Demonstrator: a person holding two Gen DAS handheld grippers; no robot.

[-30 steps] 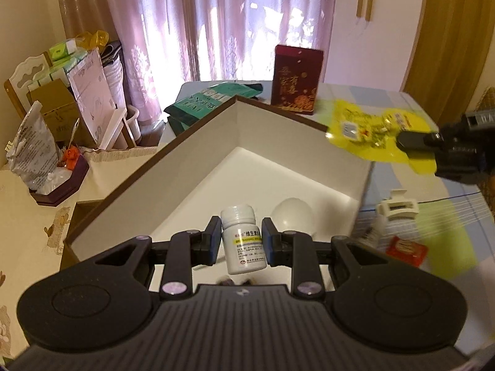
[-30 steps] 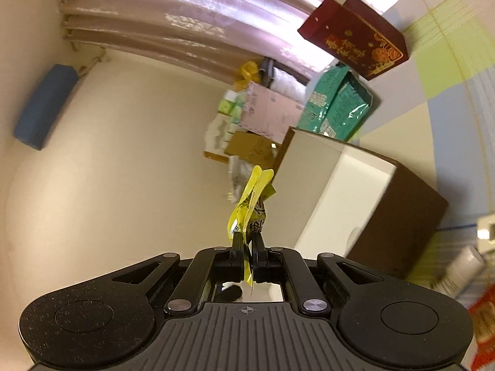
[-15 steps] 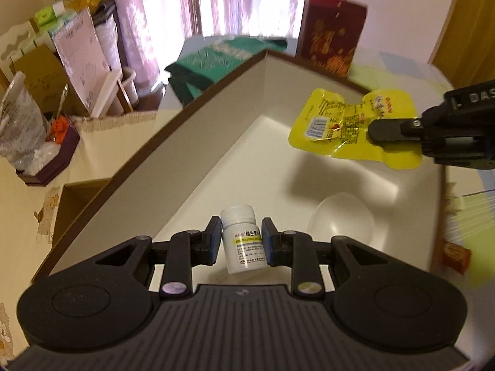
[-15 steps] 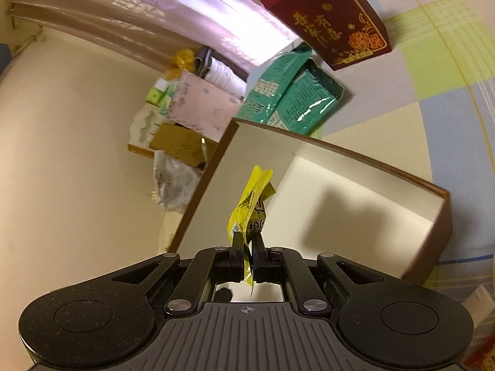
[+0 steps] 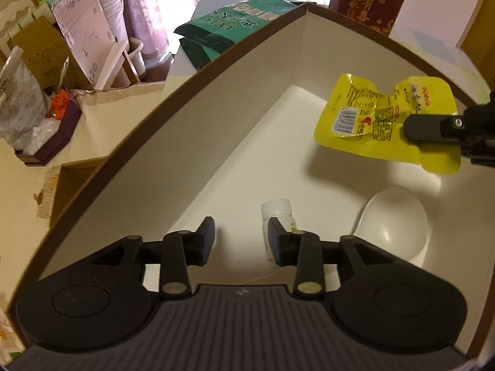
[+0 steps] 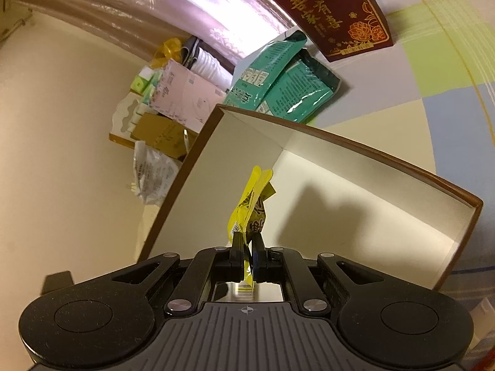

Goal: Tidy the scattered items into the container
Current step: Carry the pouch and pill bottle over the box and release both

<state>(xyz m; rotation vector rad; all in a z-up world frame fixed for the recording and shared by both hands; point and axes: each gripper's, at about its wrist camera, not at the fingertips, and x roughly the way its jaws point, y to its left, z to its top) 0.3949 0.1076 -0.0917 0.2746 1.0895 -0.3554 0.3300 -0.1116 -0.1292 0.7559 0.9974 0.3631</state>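
Bottle drop in progress, pouch next.
Left hand-held gripper [image 5: 241, 236] jaws just opening, bottle [image 5: 277, 216] loose inside box [image 5: 198, 142]. Right hand-held gripper [image 6: 247, 247] clamps pouch [image 6: 249, 207] over box at 2 o'clock; needs release.

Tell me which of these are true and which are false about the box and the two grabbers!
1. The left gripper is squeezing the white bottle. False: its jaws have just been opening, and only one finger is beside the bottle, which is down in the box.
2. The right gripper pinches a yellow packet. True.
3. The yellow packet lies flat on the box floor. False: it hangs in the air above the box.
4. A white bowl is already in the box. True.
5. The dark red box stands inside the big box. False: it stands outside, behind it.
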